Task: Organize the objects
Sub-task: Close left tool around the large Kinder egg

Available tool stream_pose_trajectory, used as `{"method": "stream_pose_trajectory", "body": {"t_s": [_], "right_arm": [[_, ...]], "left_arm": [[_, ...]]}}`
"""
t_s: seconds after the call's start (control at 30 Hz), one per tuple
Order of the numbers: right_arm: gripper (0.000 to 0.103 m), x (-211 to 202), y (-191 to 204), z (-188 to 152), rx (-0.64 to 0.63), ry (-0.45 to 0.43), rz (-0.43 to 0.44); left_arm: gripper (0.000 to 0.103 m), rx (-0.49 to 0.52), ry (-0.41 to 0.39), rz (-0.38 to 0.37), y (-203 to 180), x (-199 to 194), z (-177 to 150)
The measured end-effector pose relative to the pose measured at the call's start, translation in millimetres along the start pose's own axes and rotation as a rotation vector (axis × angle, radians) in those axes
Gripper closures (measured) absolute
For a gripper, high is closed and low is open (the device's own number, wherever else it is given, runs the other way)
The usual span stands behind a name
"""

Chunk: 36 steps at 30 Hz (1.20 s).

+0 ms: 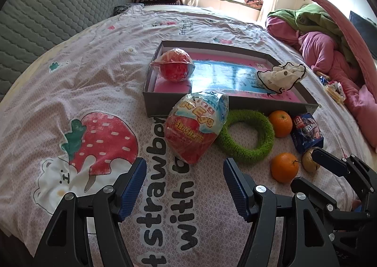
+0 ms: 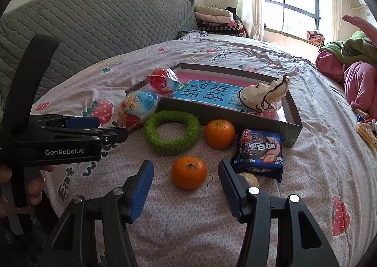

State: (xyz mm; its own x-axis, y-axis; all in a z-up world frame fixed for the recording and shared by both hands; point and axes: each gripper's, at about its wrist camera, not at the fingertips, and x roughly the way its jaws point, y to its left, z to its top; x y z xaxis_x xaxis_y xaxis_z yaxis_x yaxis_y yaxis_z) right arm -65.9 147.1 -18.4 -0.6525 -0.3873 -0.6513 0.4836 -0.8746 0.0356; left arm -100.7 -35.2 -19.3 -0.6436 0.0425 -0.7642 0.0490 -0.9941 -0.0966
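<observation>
A shallow grey box [image 1: 212, 104] [image 2: 292, 111] lies on the bed, holding a wrapped toy egg [image 1: 175, 65] [image 2: 162, 80] and a cream cloth scrunchie [image 1: 280, 76] [image 2: 264, 94]. In front of it lie a second wrapped egg [image 1: 193, 125] [image 2: 139, 109], a green fuzzy ring [image 1: 247, 137] [image 2: 172, 135], two oranges [image 1: 280, 123] [image 1: 284, 168] [image 2: 219, 133] [image 2: 189, 172], a blue cookie pack [image 1: 306, 132] [image 2: 259, 156] and a walnut [image 1: 308, 160] [image 2: 251, 179]. My left gripper [image 1: 185, 186] is open just short of the second egg. My right gripper [image 2: 186, 189] is open around the near orange.
The bed sheet [image 1: 94, 92] has strawberry prints. A grey quilted headboard [image 2: 94, 24] stands at the back left. A pile of pink and green clothes [image 1: 329, 38] lies at the right. Folded blankets [image 2: 216, 19] and a window are behind.
</observation>
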Motion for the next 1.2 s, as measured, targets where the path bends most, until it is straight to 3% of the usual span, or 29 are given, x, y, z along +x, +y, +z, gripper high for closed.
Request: {"method": "stream_pose_trajectory", "body": {"t_s": [0.9, 1.2], "right_arm": [[0.046, 16, 7, -6, -0.028, 0.049, 0.007], [0.046, 19, 8, -6, -0.036, 0.050, 0.000]], "left_arm": [[0.034, 0.004, -0.026, -0.019, 16, 17, 11], [0.031, 0.020, -0.021, -0.059, 12, 28, 19]]}}
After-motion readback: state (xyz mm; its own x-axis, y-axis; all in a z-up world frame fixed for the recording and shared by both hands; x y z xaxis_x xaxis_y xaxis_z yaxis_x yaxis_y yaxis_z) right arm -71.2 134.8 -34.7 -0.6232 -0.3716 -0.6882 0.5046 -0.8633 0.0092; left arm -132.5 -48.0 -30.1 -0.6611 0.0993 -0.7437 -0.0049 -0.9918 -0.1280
